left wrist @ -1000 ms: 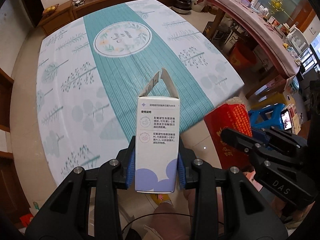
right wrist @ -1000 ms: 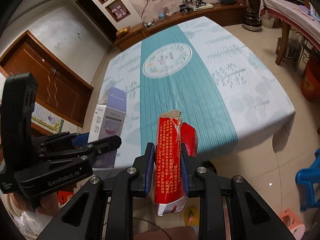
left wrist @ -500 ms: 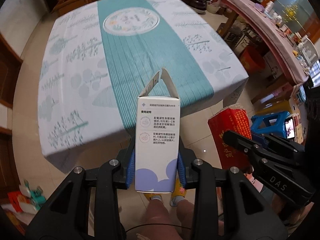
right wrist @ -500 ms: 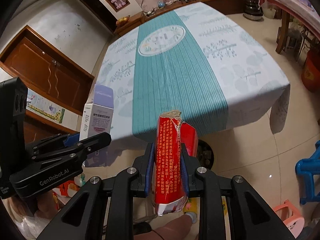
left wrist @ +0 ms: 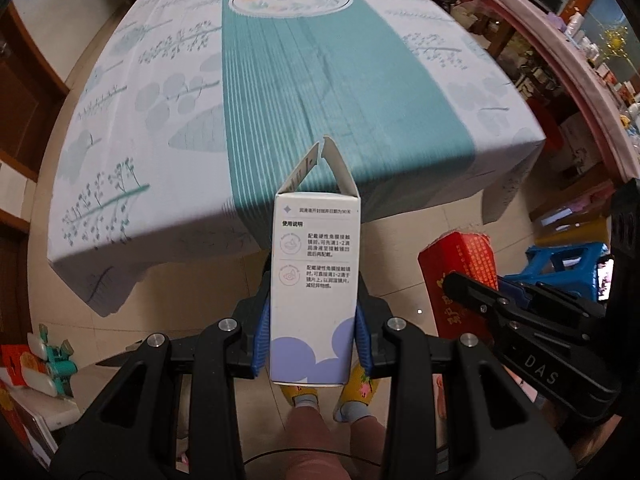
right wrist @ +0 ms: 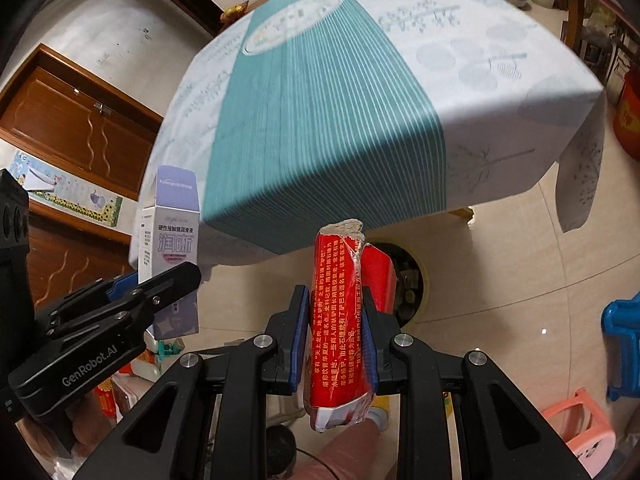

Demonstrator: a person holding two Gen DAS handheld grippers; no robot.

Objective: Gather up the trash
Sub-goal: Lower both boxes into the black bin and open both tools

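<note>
My left gripper (left wrist: 313, 336) is shut on a white and lilac carton (left wrist: 314, 284) with its top flaps torn open; the blue pads press its two sides. The same carton (right wrist: 170, 236) shows at the left of the right wrist view, held by the left gripper (right wrist: 160, 280). My right gripper (right wrist: 337, 340) is shut on a crushed red box (right wrist: 338, 320) with yellow print and a torn top. That red box (left wrist: 460, 276) also appears at the right of the left wrist view. Both grippers hang over the floor in front of the table's near edge, pointing steeply down.
The table with a teal and white cloth (left wrist: 280, 92) fills the upper part of both views. A round dark bin opening (right wrist: 408, 284) lies on the floor behind the red box. A blue stool (left wrist: 568, 260), a pink stool (right wrist: 580, 428) and the person's feet (left wrist: 328, 396) are nearby.
Both grippers have sunk and drawn back from the table with their loads; the table's near edge and the floor, feet and bin have come into view. Both grips are unchanged.
</note>
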